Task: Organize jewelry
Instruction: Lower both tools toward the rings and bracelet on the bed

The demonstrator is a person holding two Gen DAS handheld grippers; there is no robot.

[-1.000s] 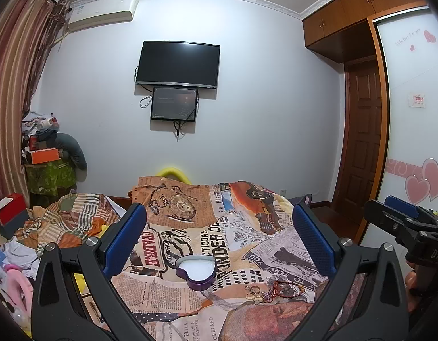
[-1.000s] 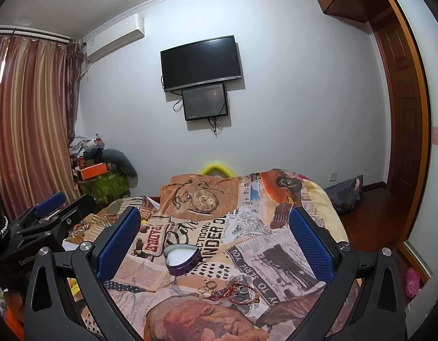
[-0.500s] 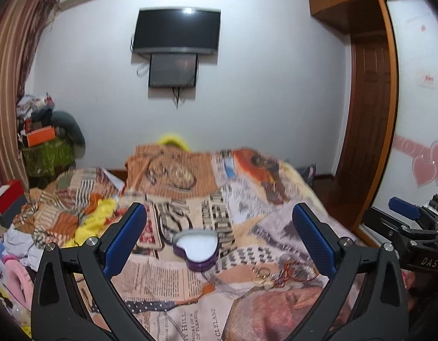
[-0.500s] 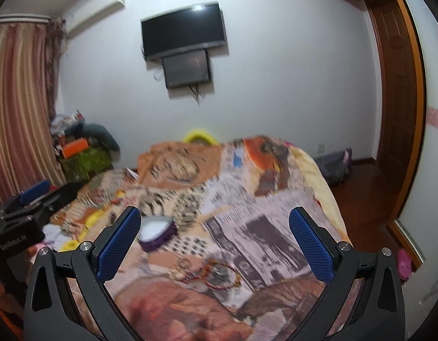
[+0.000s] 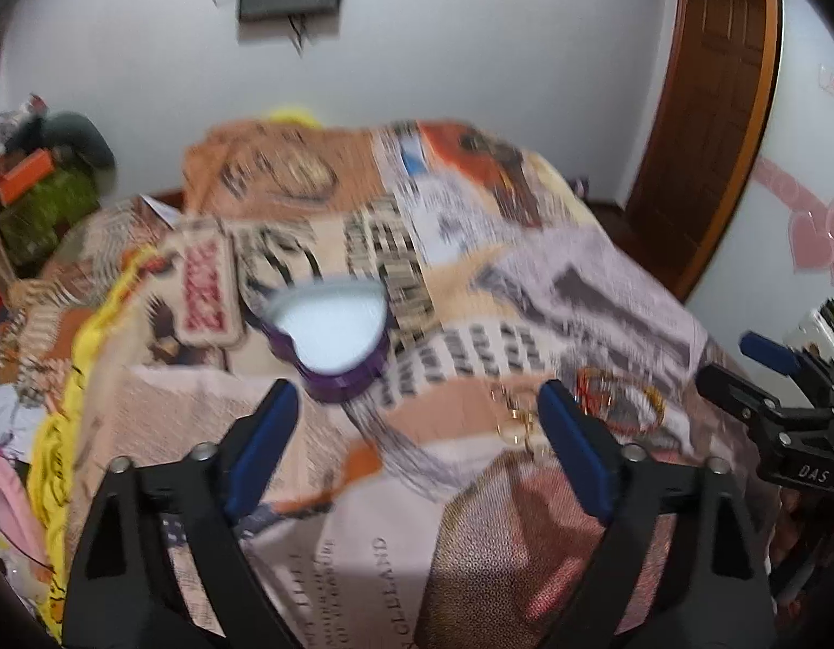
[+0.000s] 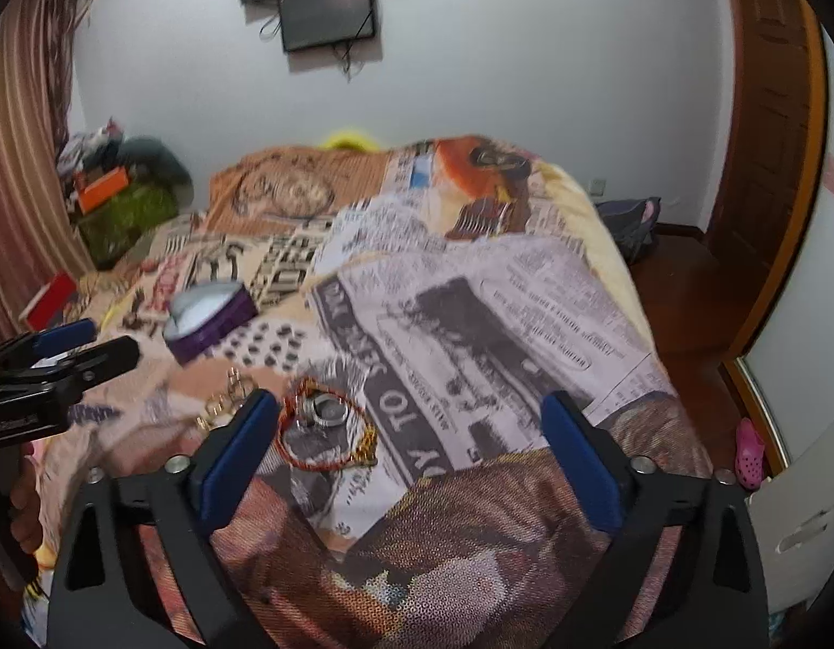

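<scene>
A purple heart-shaped box (image 5: 330, 336) (image 6: 209, 313) with a white inside lies open on the newspaper-print bedspread (image 5: 525, 292). To its right lies a small heap of jewelry: a red beaded bracelet (image 6: 322, 430) (image 5: 622, 397), silver rings (image 6: 322, 411) and gold rings (image 5: 511, 414) (image 6: 222, 405). My left gripper (image 5: 417, 422) hovers just in front of the box, its jaws closing with only bedspread between them. My right gripper (image 6: 409, 427) hangs over the bed with the bracelet by its left finger, its jaws also closing on nothing.
Clothes and a yellow cloth (image 5: 81, 378) are heaped at the bed's left side. A cluttered stand with an orange box (image 6: 100, 186) is by the curtain. A wooden door (image 6: 768, 151) and a dark bag (image 6: 630, 222) on the floor are to the right.
Both grippers have dropped and tipped down toward the bed, so the box and jewelry look larger and nearer. Both pairs of jaws have narrowed a little.
</scene>
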